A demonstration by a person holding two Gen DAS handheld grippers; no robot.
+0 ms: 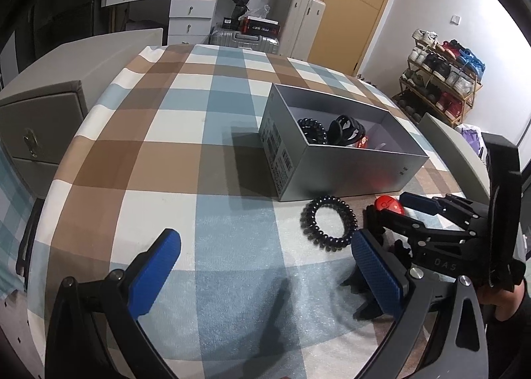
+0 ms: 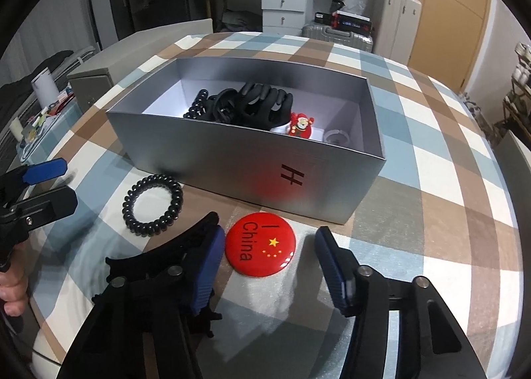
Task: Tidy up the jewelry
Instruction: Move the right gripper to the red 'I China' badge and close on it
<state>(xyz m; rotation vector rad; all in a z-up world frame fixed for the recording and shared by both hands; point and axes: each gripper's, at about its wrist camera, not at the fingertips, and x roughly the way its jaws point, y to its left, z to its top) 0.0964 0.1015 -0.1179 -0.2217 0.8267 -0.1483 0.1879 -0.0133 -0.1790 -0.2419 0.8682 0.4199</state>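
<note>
A silver box (image 2: pixel 232 159) stands on the checked tablecloth and holds black hair ties, a black claw clip (image 2: pixel 262 103), a Santa figure (image 2: pixel 301 125) and a small white ring. In front of it lie a black spiral hair tie (image 2: pixel 153 204) and a round red "I China" badge (image 2: pixel 261 243). My right gripper (image 2: pixel 268 252) is open, its blue pads on either side of the badge, just above the cloth. My left gripper (image 1: pixel 265 262) is open and empty, left of the hair tie (image 1: pixel 328 223). The box (image 1: pixel 332 159) and the badge (image 1: pixel 388 204) show in the left wrist view too.
A black claw clip (image 2: pixel 195 256) lies under my right gripper's left finger. A grey cabinet (image 1: pixel 43 126) stands left of the table. Drawers, suitcases and a shoe rack (image 1: pixel 441 80) line the room behind.
</note>
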